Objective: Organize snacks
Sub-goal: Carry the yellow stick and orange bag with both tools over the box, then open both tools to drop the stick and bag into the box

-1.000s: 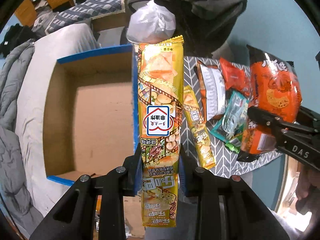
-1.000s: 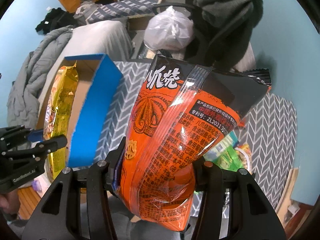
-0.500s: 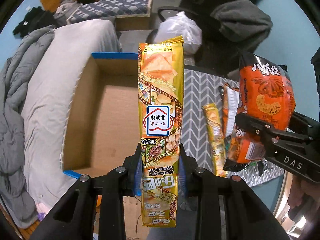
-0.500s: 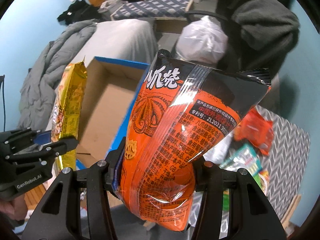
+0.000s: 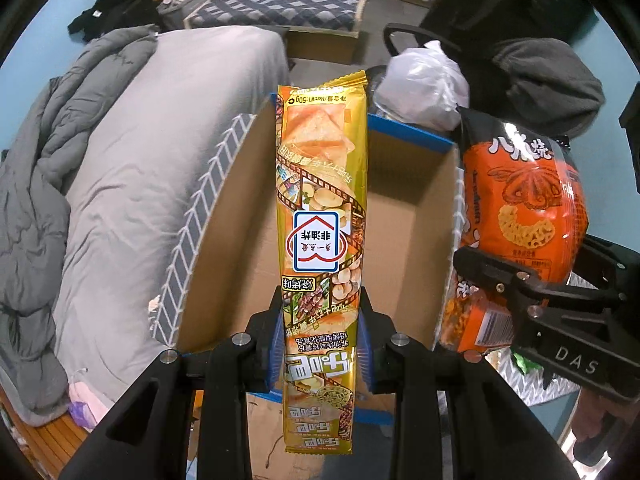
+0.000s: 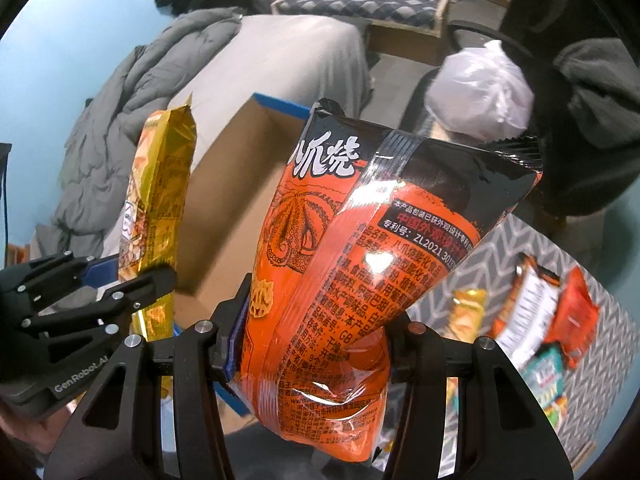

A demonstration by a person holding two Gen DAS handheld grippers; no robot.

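Note:
My left gripper (image 5: 320,340) is shut on a long yellow snack pack (image 5: 322,208), which stands upright above an open cardboard box (image 5: 400,240) with blue edges. My right gripper (image 6: 316,344) is shut on a puffy orange and black snack bag (image 6: 360,248). In the left wrist view that orange bag (image 5: 524,208) hangs just right of the box's right wall. The right wrist view shows the yellow pack (image 6: 160,216) and the left gripper (image 6: 120,288) to the left, over the box (image 6: 232,216).
Several more snack packs (image 6: 536,312) lie on a grey chevron cloth (image 6: 592,256) at the right. A grey-covered bed (image 5: 132,168) with a quilt lies left of the box. A white plastic bag (image 5: 424,80) and a dark garment (image 5: 548,80) sit behind.
Both grippers have carried their packs to the left, from over the chevron cloth toward the box. The box now lies directly under the yellow pack, and the loose snacks have slid out of the left view.

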